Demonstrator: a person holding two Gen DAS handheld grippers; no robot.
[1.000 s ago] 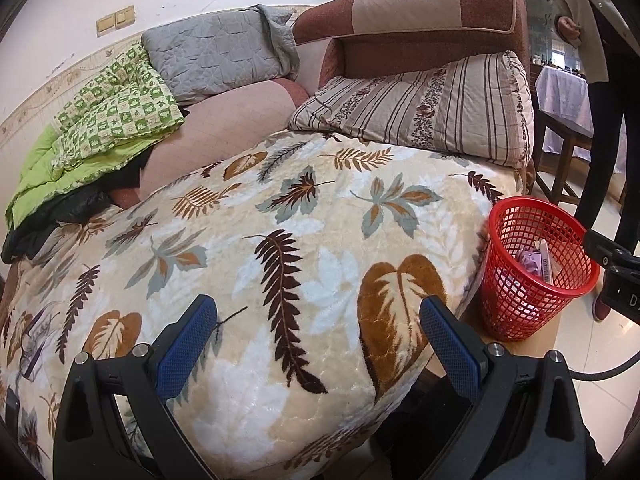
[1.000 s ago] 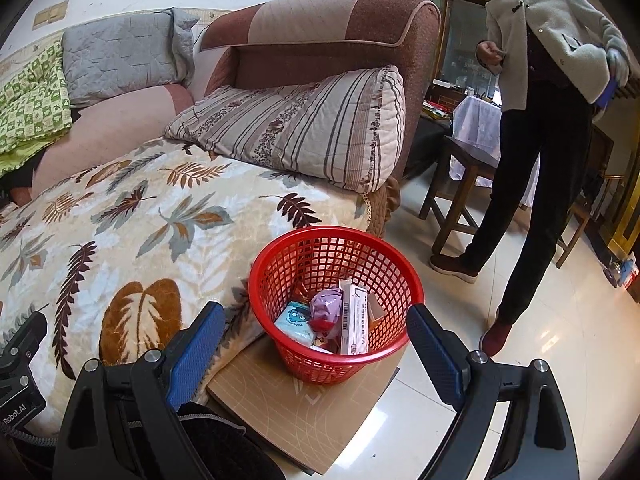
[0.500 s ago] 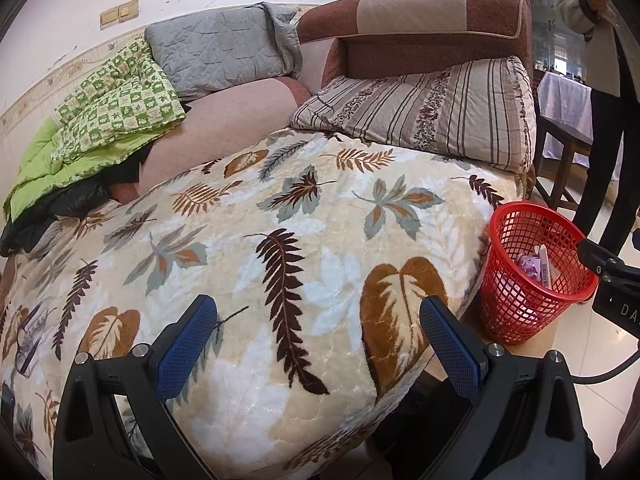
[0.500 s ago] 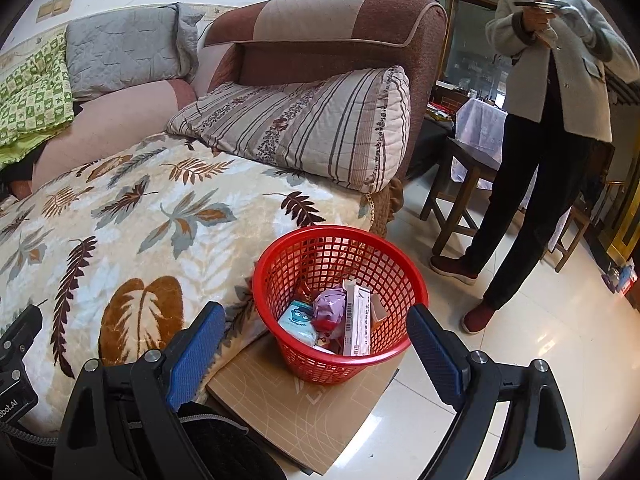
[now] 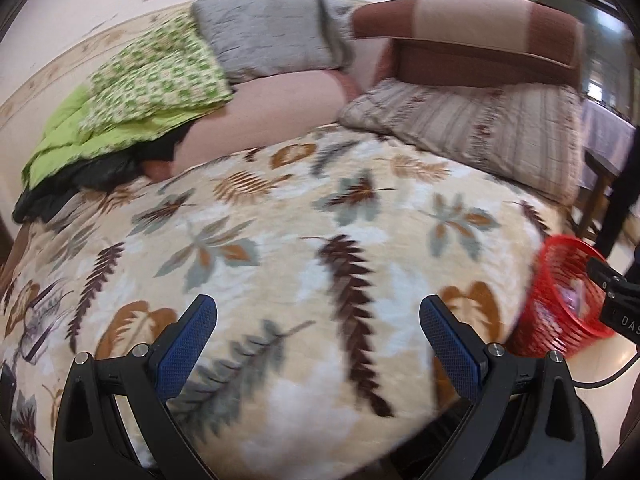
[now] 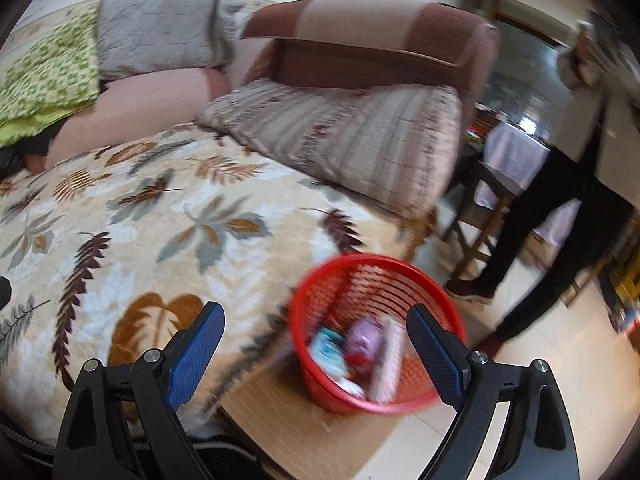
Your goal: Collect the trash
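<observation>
On the floor at the sofa's corner, my round red plastic mesh basket (image 6: 374, 332) stands on a flat sheet of tan cardboard (image 6: 304, 420), touching the hanging edge of the cream leaf-print blanket (image 5: 280, 248). Since half a second ago both views have swung: in the right wrist view the basket has slid rightward to sit between my fingers, and in the left view it has been pushed out to the far right edge, partly cut off behind my other tool. Both pictures are now smeared by motion where they were sharp before.

The blur makes the trash hard to read. I can make out a pale blue packet (image 6: 326, 346), a purple crumpled wrapper (image 6: 366, 338) and a whitish flat box (image 6: 386, 364) standing on edge inside the basket; anything lower down I cannot tell.

My right gripper (image 6: 314, 320) is spread wide with nothing between its blue pads. My left gripper (image 5: 316, 312) is likewise wide apart and holds nothing, hovering over the blanket.

Further out, a striped beige cushion (image 6: 352, 140) leans against the brown sofa arm (image 6: 380, 40), and a grey quilted pillow (image 5: 268, 36) sits beside a green patterned quilt (image 5: 152, 80). A person in dark trousers (image 6: 560, 220) stands on the tiled floor to the right, the upper body cut off by the frame.
</observation>
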